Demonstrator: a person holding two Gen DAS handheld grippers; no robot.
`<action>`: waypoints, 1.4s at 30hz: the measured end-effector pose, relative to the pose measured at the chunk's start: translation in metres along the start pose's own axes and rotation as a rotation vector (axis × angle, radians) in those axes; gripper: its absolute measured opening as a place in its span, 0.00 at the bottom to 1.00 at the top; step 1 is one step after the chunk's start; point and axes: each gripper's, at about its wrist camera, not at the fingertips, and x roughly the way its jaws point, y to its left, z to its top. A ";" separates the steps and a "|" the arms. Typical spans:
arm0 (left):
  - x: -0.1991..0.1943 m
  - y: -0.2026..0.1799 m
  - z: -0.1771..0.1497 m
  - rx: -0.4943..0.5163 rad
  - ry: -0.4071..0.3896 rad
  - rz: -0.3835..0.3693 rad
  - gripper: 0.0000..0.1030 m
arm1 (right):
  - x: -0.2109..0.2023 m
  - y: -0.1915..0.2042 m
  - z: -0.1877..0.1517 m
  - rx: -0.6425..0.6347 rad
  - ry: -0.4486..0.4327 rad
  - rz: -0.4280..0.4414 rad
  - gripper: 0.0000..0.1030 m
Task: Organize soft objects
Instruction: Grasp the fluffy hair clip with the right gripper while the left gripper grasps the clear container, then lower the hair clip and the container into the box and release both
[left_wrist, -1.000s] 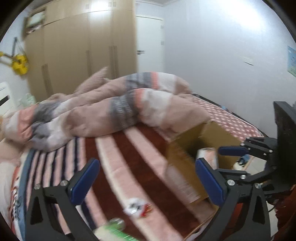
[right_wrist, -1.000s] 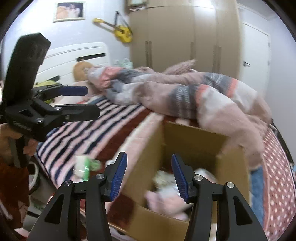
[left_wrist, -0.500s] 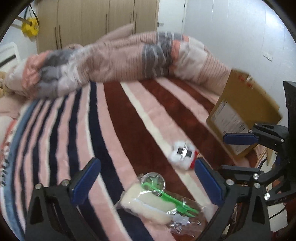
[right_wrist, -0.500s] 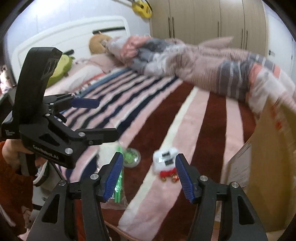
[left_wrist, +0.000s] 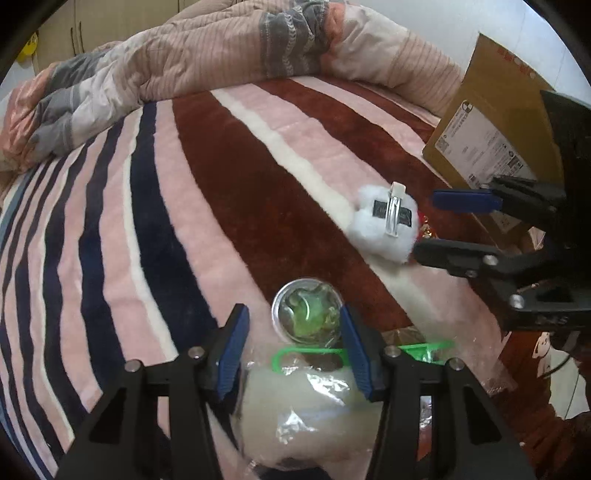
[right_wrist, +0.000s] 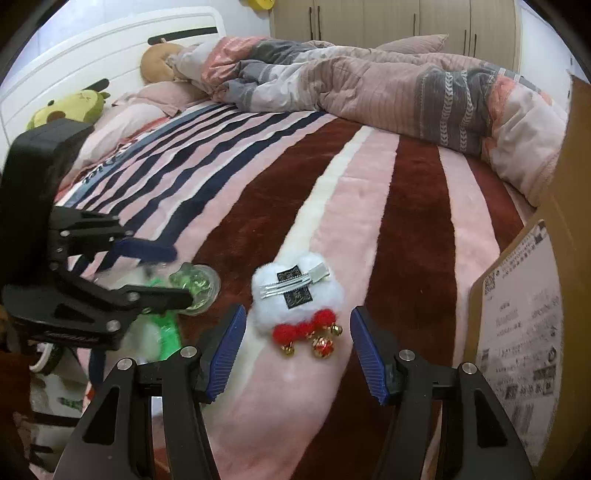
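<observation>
A white fluffy hair clip with red pompoms and gold bells lies on the striped blanket. It also shows in the left wrist view. My right gripper is open, its fingers astride and just short of the clip. My left gripper is open around a clear plastic packet holding a cream fluffy item, green plastic pieces and a round clear case. The packet also shows in the right wrist view.
A cardboard box with a shipping label stands at the right on the bed; it also shows in the right wrist view. A crumpled duvet lies behind. Plush toys sit by the headboard.
Both grippers swung away from the box and down toward the bed. The left gripper narrowed over the packet. The right gripper came close to the white clip.
</observation>
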 end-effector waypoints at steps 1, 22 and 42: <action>0.001 -0.002 0.000 -0.001 0.003 -0.008 0.46 | 0.003 -0.001 0.001 0.000 0.000 0.000 0.55; -0.016 -0.002 0.018 -0.032 -0.063 0.040 0.38 | 0.003 0.001 0.012 -0.013 -0.048 0.006 0.37; -0.153 -0.122 0.117 0.128 -0.363 -0.039 0.38 | -0.203 -0.077 0.026 0.042 -0.332 -0.113 0.38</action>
